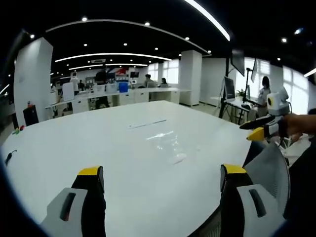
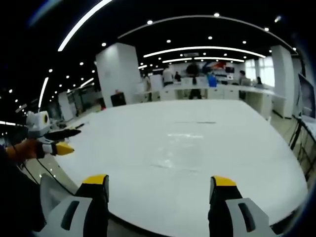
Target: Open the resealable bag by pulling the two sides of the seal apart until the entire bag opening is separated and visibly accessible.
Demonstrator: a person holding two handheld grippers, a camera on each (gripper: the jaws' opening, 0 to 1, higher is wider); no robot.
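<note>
The bag has not been touched yet, so the reach comes first. The clear resealable bag point(image 1: 165, 145) is seen lying flat near the middle of the white desk point(image 1: 74, 148). Left gripper point(image 1: 163, 180) and right gripper point(image 2: 160, 190) are held above the near edge, jaws wide apart and empty. Each side of the seal must be pinched next.

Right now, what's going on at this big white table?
A person holds a two-jaw tool in each hand over the white table. The left tool and right tool both have their jaws spread and hold nothing. A clear resealable bag lies flat on the table ahead of them, apart from both tools. By its look, opening hasn't started.
</note>
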